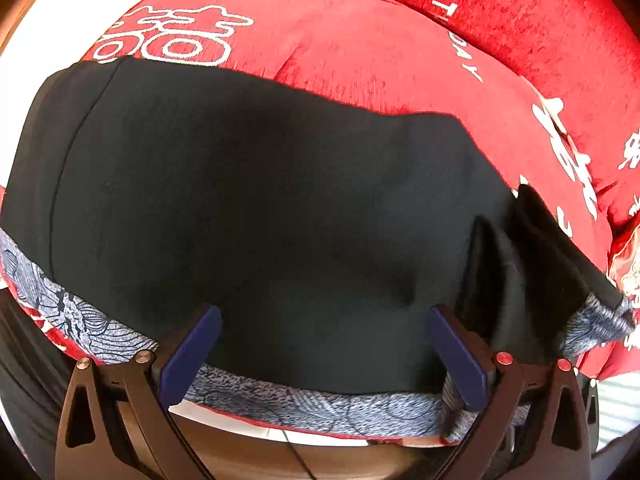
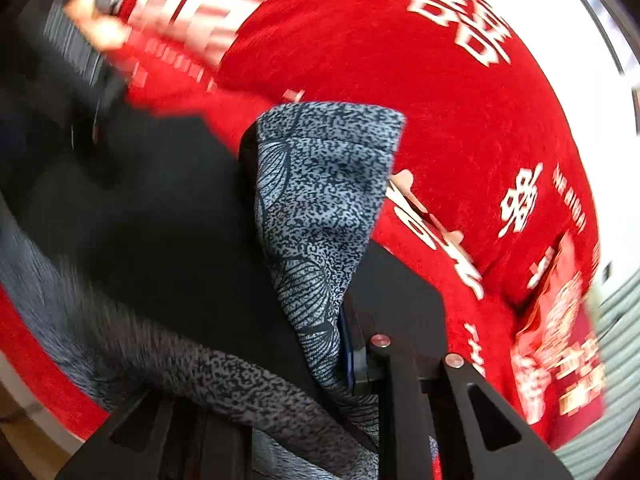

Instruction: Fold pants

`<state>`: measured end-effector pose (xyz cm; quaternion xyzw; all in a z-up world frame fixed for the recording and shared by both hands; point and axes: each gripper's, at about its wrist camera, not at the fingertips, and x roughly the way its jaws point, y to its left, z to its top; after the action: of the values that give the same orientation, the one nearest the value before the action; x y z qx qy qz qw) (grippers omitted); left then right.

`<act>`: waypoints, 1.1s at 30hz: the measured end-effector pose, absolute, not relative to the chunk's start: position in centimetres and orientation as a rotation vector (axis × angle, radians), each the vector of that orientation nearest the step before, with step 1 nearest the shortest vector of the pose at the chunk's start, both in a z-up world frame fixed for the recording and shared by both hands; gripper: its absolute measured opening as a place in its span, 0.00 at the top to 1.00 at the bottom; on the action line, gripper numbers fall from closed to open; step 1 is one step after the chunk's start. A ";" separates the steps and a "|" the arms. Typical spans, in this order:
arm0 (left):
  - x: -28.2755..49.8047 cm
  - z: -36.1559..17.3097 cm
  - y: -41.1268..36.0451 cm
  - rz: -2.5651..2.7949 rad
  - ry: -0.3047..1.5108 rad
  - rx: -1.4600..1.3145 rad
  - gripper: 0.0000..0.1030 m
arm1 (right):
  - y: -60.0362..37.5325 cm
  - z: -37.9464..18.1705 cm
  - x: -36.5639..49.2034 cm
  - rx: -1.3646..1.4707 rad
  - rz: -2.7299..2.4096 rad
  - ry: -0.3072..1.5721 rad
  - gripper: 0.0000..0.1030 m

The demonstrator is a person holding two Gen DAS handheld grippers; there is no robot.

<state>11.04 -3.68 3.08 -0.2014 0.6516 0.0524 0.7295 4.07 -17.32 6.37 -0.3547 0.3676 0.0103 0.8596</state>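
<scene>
The left claw (image 1: 320,344) stands spread wide, its blue pads (image 1: 188,352) apart with nothing between them, hovering just over the near edge of the pants (image 1: 260,200). The pants are black with a grey patterned band (image 1: 320,404) along that near edge, and they lie flat on a red cover (image 1: 360,52) printed with white characters and letters. On the right side of the left view the cloth is lifted into upright folds (image 1: 532,256), the band turning up at the corner.

In the right view, the right claw (image 2: 352,356) is nearly pressed together and pinches the patterned band (image 2: 320,208) of the pants; the cloth rises from between the fingers and hides most of them, so only a sliver of blue pad (image 2: 347,344) shows. The black cloth (image 2: 160,220) trails off to the left, blurred. Beyond it spreads the red cover (image 2: 440,100). At the far upper left, a hand (image 2: 96,20) shows, blurred, against a dark object that cannot be made out.
</scene>
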 end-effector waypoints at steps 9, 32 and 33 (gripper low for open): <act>11.1 5.8 -5.1 0.069 1.377 -0.425 0.00 | -15.6 5.7 1.9 -0.974 0.022 0.754 0.41; 10.1 5.1 -14.1 -0.058 1.371 -0.111 0.00 | -32.7 8.4 4.3 0.007 0.247 1.131 0.25; 10.1 5.1 -14.3 -0.058 1.367 -0.097 0.00 | -33.2 8.9 4.2 0.022 0.246 1.128 0.25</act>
<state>10.06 -14.33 5.12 -0.0449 0.6311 -0.0270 0.7739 4.21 -33.19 8.94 0.0105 0.5331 0.1164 0.8379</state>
